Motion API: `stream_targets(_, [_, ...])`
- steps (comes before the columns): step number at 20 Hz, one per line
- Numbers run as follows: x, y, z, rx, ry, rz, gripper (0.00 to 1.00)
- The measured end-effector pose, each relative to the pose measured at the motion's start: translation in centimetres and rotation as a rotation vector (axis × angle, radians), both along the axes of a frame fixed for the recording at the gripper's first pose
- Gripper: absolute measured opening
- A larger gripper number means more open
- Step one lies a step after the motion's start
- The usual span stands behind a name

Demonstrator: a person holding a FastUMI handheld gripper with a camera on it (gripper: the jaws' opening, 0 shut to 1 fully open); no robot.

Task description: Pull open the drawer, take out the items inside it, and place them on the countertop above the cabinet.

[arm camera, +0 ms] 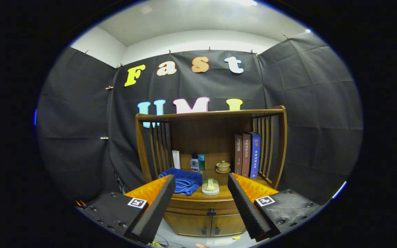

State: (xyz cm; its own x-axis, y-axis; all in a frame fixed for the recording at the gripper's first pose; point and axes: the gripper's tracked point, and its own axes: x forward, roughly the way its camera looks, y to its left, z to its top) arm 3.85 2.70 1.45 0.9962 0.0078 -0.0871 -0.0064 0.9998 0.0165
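Note:
A wooden cabinet [205,220] stands ahead of me, its drawer [202,209] shut, with a dark knob [211,212] between and beyond my fingers. On the countertop [219,195] lie a folded blue towel [182,181] and a pale brush-like item on a white dish [210,186]. My gripper [202,184] is open, held back from the cabinet, with nothing between its fingers.
A shelf back with slatted sides [266,148] rises over the countertop. Against it stand three books [247,155], two small bottles [197,162], a white card [176,159] and a small lidded pot [223,166]. Two lower doors [203,225] sit under the drawer.

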Motion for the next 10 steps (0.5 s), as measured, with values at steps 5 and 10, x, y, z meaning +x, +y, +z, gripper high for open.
stream_targets(5, [-1.4, 0.5, 0.3, 0.000, -0.011, 0.006, 0.98])
stream_targets(10, [-2.1, 0.5, 0.8, -0.010, -0.013, 0.005, 0.98])
